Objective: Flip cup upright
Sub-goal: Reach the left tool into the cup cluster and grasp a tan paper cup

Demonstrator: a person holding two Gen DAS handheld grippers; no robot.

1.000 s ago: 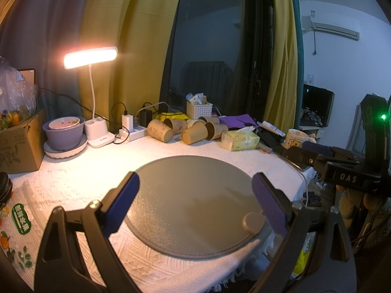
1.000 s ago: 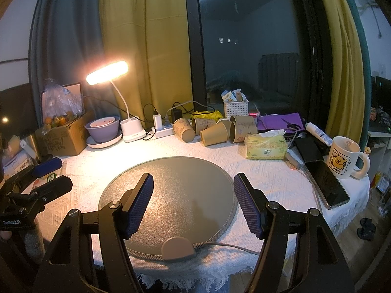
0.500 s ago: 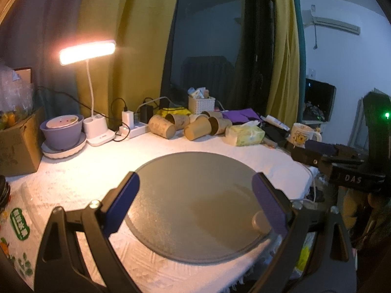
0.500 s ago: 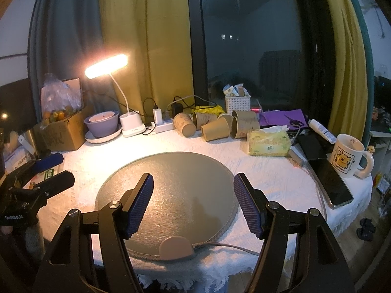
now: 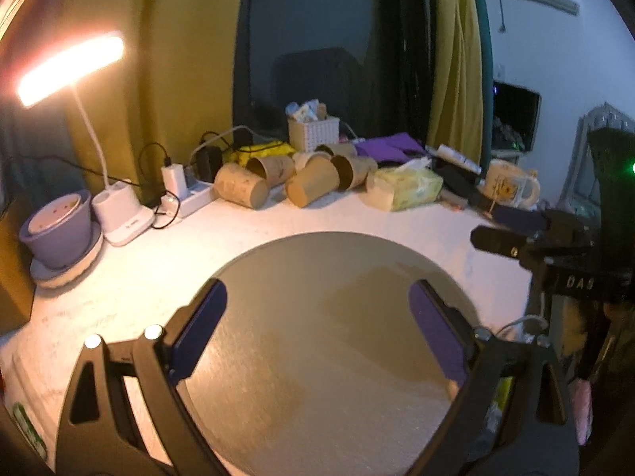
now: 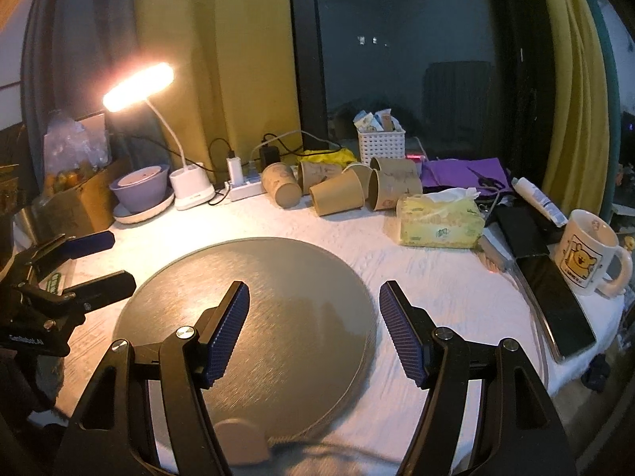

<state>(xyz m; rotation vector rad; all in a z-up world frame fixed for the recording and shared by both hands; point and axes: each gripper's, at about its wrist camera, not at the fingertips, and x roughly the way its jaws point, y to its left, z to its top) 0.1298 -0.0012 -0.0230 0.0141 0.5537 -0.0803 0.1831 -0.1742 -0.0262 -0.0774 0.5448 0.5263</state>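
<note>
Hovering over the round mat [image 6: 254,301], I am holding both claws, left [image 5: 317,333] and right [image 6: 313,333], spread wide, the paper cups [image 6: 337,196] lying toppled beyond.

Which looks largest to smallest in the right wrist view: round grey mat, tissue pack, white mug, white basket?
1. Round grey mat
2. Tissue pack
3. White mug
4. White basket
The basket sits farthest back, so its true size is unsure.

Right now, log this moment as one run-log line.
left gripper: jaws open, empty | right gripper: jaws open, empty | paper cups: lying on sides, untouched, beyond round mat | flip: not started
</note>
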